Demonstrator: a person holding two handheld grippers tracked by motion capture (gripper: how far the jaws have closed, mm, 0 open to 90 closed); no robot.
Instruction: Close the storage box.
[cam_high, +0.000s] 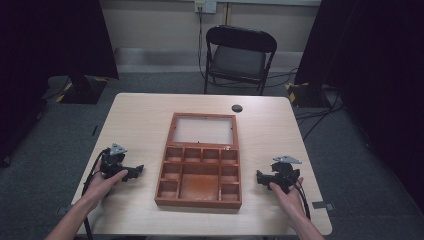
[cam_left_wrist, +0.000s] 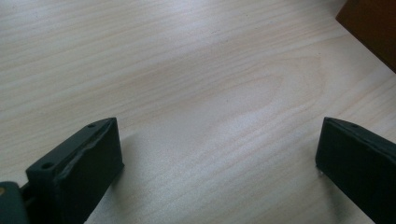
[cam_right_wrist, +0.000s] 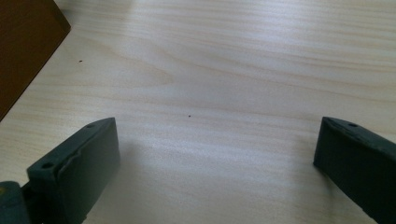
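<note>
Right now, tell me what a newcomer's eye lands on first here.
The open wooden box at the middle of the table, its glass lid laid back and its compartments bare. Beside it rest the left gripper and right gripper, jaws wide apart. A black chair stands behind.

A light wooden worktop carries a small dark round disc near its far edge. Beyond the worktop's far edge stands a black folding chair on grey carpet. Behind the chair, a cable drops from a wall socket. Dark curtains hang to either side of the worktop.
</note>
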